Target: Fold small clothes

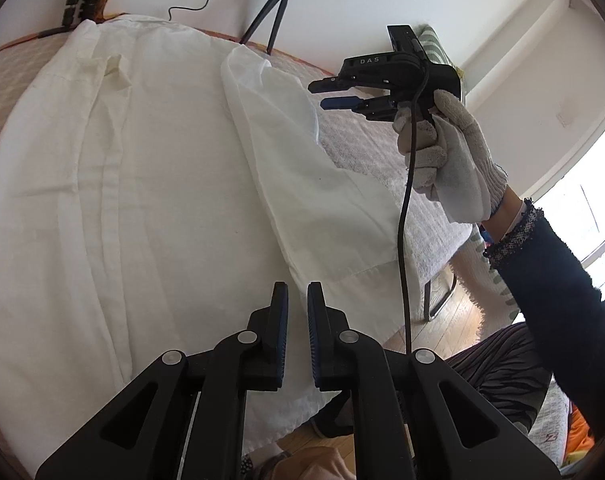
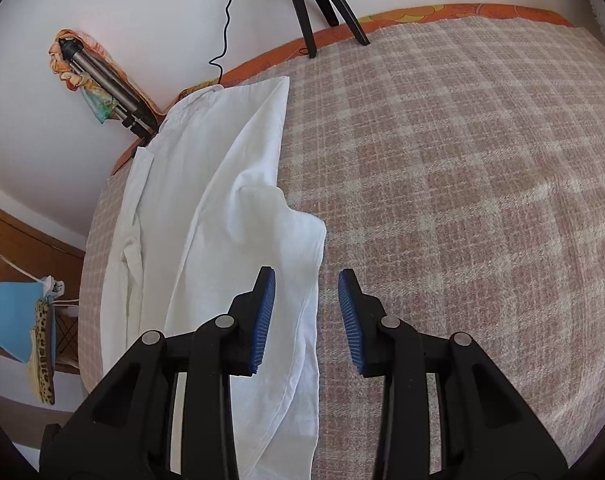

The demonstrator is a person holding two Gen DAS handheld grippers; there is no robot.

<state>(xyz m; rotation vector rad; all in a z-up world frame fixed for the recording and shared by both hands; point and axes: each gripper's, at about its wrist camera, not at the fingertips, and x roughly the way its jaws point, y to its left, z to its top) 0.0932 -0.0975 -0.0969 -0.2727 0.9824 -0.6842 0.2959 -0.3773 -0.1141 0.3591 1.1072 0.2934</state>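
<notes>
A white shirt [image 1: 142, 184] lies spread on the bed, with one sleeve [image 1: 302, 176] folded over along its right side. My left gripper [image 1: 298, 292] hovers above the shirt's near hem, its jaws a narrow gap apart and holding nothing. My right gripper [image 1: 330, 94], held in a gloved hand, hangs in the air to the right above the folded sleeve. In the right wrist view my right gripper [image 2: 306, 280] is open and empty over the shirt's right edge [image 2: 262, 216].
The bed carries a pink checked blanket [image 2: 462, 180]. A black tripod [image 1: 268, 12] with a ring light stands at the bed's far edge by the wall. A cable [image 1: 402, 240] hangs from my right gripper. Wooden floor [image 1: 446, 328] lies to the right of the bed.
</notes>
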